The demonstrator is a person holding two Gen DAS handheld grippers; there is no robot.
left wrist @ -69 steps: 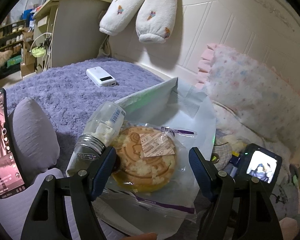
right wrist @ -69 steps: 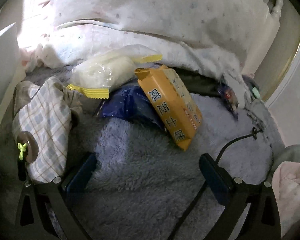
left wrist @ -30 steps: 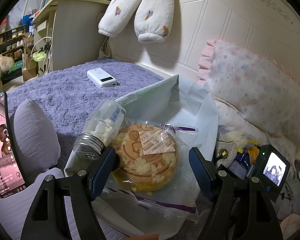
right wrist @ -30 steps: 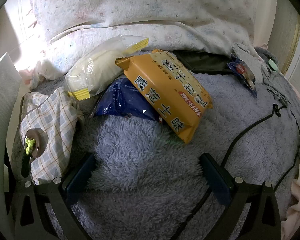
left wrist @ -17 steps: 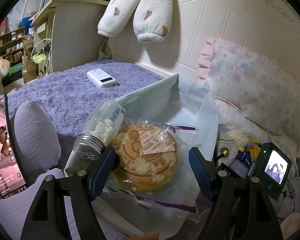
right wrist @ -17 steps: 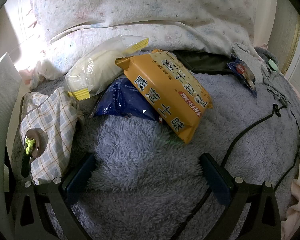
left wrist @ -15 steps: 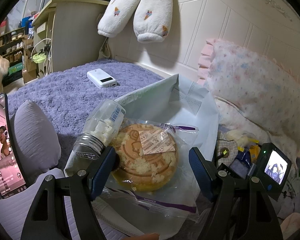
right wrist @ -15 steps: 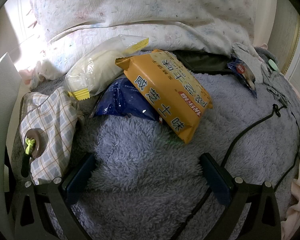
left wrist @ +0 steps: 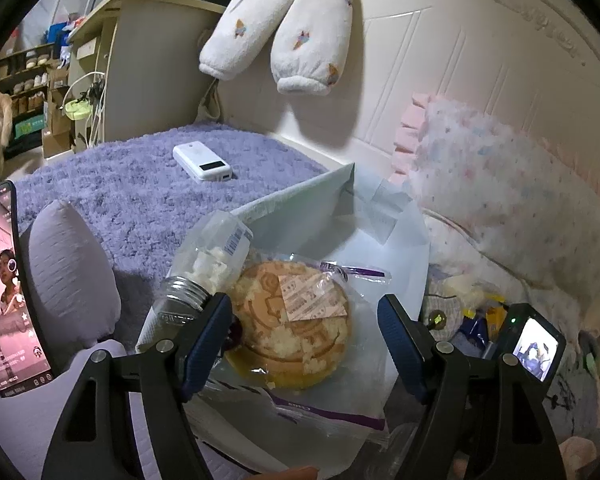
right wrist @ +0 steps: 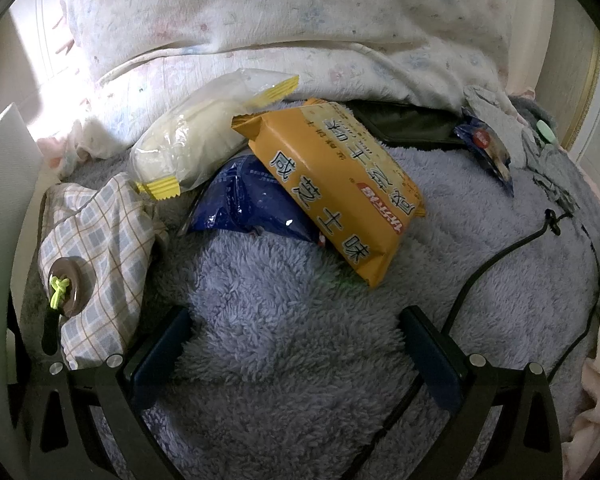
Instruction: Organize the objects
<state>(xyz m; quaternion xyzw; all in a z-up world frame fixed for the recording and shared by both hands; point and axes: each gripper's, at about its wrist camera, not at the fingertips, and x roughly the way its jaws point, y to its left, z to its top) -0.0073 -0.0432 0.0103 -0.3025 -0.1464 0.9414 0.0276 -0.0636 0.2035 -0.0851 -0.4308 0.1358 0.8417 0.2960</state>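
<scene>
In the left wrist view my left gripper (left wrist: 304, 316) is open, its jaws on either side of a round wrapped cake (left wrist: 292, 316) that lies in a white bag (left wrist: 380, 240) beside a clear jar with a metal lid (left wrist: 208, 264). In the right wrist view my right gripper (right wrist: 292, 340) is open and empty over the fleece blanket (right wrist: 292, 304). Just ahead of it lie an orange snack pack (right wrist: 336, 184), a blue pack (right wrist: 252, 204) under it and a white bread pack with yellow ends (right wrist: 204, 136).
A plaid cloth pouch (right wrist: 96, 248) lies left of the right gripper and a black cable (right wrist: 496, 260) runs to its right. A white power bank (left wrist: 202, 161) lies on the purple blanket. A phone (left wrist: 4, 288) stands at left. Pillows (left wrist: 512, 208) and headboard lie behind.
Since 2.3 s ago the right gripper has drawn nearer the snack packs, which now sit lower and larger in its view. Over the last second nothing has visibly moved.
</scene>
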